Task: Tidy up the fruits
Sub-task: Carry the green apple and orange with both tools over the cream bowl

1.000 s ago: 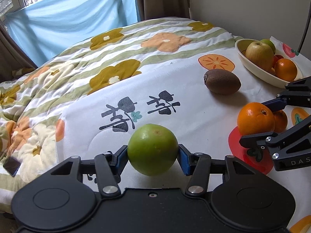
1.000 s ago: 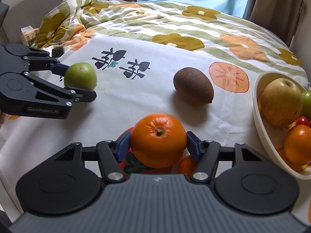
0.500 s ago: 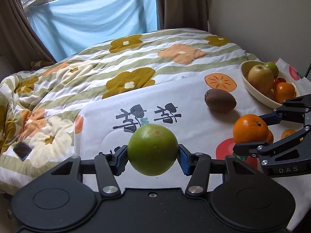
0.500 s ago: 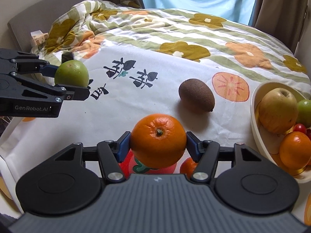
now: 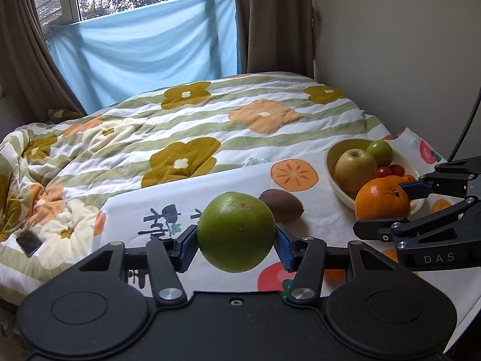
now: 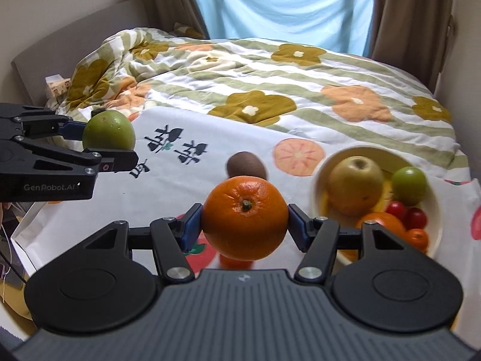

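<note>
My left gripper [image 5: 236,242] is shut on a green citrus fruit [image 5: 236,236] and holds it above the white printed cloth [image 5: 312,210]. It also shows in the right wrist view [image 6: 108,132]. My right gripper [image 6: 244,230] is shut on an orange [image 6: 245,218], raised above the cloth, left of the cream bowl [image 6: 434,198]. The orange shows in the left wrist view [image 5: 381,201] too. The bowl [image 5: 339,192] holds a yellow apple [image 6: 354,189], a green fruit [image 6: 409,185], cherry tomatoes [image 6: 405,212] and small oranges [image 6: 384,224]. A brown kiwi [image 6: 246,165] lies on the cloth.
The cloth lies on a bed with a flowered striped quilt [image 5: 186,126]. A phone [image 5: 28,242] lies on the quilt at the left. A small orange [image 6: 236,261] lies on the cloth under my right gripper. A wall [image 5: 405,45] rises to the right; curtains and a window stand beyond.
Both grippers have risen and pulled back with their fruits held. The right gripper has moved toward the bowl, so the bowl's inside shows more fully.
</note>
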Demonstrator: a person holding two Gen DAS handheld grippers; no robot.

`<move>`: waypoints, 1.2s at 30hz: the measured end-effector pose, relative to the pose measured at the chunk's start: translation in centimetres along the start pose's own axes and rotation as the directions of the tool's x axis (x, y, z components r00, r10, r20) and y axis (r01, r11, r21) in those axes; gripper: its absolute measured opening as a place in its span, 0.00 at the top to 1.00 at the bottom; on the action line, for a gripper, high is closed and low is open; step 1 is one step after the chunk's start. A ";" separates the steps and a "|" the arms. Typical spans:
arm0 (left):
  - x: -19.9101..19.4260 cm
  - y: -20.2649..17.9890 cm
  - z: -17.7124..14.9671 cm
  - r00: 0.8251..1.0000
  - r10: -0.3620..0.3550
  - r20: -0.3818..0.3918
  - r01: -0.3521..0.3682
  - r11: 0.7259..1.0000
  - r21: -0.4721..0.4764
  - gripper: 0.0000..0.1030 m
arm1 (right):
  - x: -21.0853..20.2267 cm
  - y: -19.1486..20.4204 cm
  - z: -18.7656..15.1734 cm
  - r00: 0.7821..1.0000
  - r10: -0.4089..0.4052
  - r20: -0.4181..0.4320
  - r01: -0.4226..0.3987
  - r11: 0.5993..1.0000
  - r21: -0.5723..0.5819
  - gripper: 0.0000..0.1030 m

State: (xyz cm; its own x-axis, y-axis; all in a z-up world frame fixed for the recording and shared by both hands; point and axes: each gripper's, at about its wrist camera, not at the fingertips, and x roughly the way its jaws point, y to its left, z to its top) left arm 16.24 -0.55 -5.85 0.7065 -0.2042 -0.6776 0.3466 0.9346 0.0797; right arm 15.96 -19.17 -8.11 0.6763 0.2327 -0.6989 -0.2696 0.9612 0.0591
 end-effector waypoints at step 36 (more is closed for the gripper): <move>11.0 -16.2 4.6 0.995 -0.031 -0.095 0.020 0.992 -0.124 0.44 | -1.6 -20.5 -2.3 0.997 -0.062 0.039 0.059 0.995 0.075 0.28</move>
State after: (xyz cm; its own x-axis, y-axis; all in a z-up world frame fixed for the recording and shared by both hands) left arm 21.27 -19.27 -11.22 0.6337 -0.2051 -0.7459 0.2810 0.9594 -0.0251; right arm 18.84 -39.60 -9.82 0.7180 0.1785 -0.6728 -0.1772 0.9816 0.0713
